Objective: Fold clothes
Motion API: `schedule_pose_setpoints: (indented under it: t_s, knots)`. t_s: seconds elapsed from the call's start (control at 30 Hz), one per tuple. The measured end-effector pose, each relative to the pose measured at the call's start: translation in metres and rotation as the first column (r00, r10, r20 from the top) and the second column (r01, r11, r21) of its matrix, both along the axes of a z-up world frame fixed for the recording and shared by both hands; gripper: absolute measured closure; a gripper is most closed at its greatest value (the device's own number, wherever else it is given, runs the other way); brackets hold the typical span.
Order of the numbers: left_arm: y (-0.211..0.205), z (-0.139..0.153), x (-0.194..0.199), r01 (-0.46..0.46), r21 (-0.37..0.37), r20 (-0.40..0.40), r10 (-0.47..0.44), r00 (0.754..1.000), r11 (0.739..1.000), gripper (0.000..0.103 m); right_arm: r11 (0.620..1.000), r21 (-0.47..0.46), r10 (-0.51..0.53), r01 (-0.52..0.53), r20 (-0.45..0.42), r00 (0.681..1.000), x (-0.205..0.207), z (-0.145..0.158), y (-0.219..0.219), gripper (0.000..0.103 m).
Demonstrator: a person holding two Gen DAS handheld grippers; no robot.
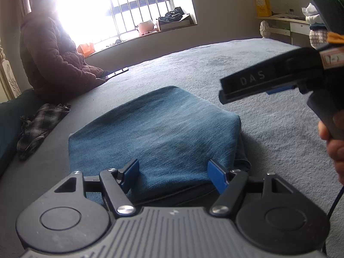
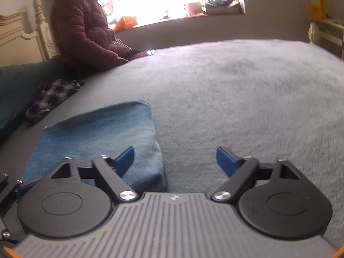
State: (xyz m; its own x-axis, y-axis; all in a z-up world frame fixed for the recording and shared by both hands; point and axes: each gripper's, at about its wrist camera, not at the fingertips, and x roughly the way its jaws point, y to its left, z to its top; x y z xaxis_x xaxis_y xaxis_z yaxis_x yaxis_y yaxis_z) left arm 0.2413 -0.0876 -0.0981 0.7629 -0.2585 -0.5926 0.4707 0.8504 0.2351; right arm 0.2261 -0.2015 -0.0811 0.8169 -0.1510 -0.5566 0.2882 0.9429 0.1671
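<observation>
Folded blue cloth (image 1: 154,133) on bed (image 1: 247,64). Left hand-held gripper (image 1: 173,175) wide over its near edge; right hand-held gripper (image 2: 175,161) wide, empty, at cloth's 3 o'clock.

Open bed (image 2: 236,90): bare grey cover right of and beyond the folded blue garment (image 1: 154,129).
Left edge: plaid cloth (image 1: 40,124), seated person (image 1: 56,60).
Overhead right: right tool (image 1: 223,95) above the bed.

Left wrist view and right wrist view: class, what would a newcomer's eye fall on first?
A folded blue garment lies on the grey bed cover, just ahead of the open left hand-held gripper. Beyond it, a person in a dark quilted jacket sits at the bed's edge before a glaring barred window.
</observation>
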Motion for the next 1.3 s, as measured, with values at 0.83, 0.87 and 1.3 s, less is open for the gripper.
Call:
schedule_pose_setpoints:
  t_s: [0.83, 0.87, 1.3]
  knots:
    - [0.002, -0.001, 0.001, -0.001, -0.013, -0.011, 0.001, 1.0, 1.0, 0.028, 0.984, -0.113, 0.143, -0.141, 0.017, 0.99, 0.003, 0.011, 0.012, 0.001]
    - [0.002, -0.001, 0.001, -0.002, -0.012, -0.012, 0.002, 1.0, 1.0, 0.028, 0.983, -0.11, 0.149, -0.145, 0.026, 0.988, 0.002, 0.012, 0.013, 0.001]
    - [0.001, 0.005, 0.008, -0.022, -0.016, -0.063, 0.021, 0.998, 1.0, 0.028, 0.986, -0.016, 0.165, -0.164, 0.123, 0.979, -0.011, 0.027, 0.008, 0.008]
